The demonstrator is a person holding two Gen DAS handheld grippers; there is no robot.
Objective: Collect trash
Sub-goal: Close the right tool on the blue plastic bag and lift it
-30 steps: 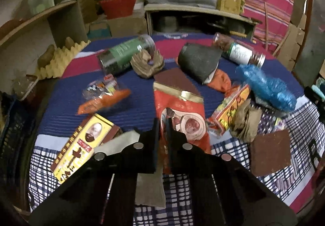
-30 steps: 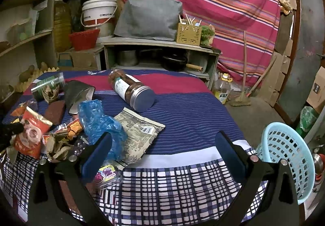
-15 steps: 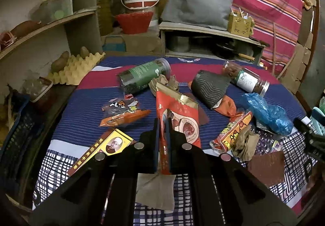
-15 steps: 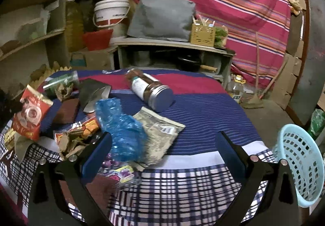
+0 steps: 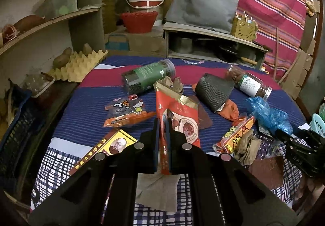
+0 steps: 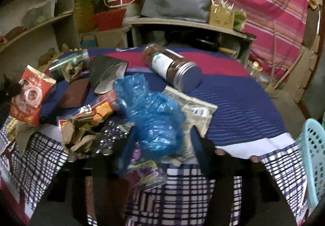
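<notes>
Red snack pouch (image 5: pixel 178 116) pinched by its lower edge in the left tool (image 5: pixel 162 124), jaws pressed together on the foil, pouch standing upright and lifted clear of the table (image 5: pixel 81 116); seen from the right wrist as well, raised at the far left (image 6: pixel 30 96). Blue plastic bag (image 6: pixel 152 116) crumpled on the striped cloth, caught between the fingers of the right tool (image 6: pixel 162 144), whose jaws have just been closing around it; blurred there, so contact of the pads with the plastic impossible to confirm. Same blue bag at the right edge in the left wrist view (image 5: pixel 268 114), with the dark right tool (image 5: pixel 284 136) just beside it.

Just under the bag, a pale printed wrapper (image 6: pixel 195 110) and a small purple packet (image 6: pixel 146 167). Left of the bag, crumpled brown paper (image 6: pixel 79 134) and an orange-yellow wrapper (image 6: pixel 97 112). Farther back, a jar with a metal lid (image 6: pixel 172 69) lying on its side, a dark ribbed pouch (image 5: pixel 215 89), a green-labelled clear canister (image 5: pixel 148 77) also on its side. Nearer the left tool, a cartoon-printed packet (image 5: pixel 126 112) and a yellow box with a portrait (image 5: pixel 109 146). Light blue basket (image 6: pixel 312 161) off the table's right edge.
</notes>
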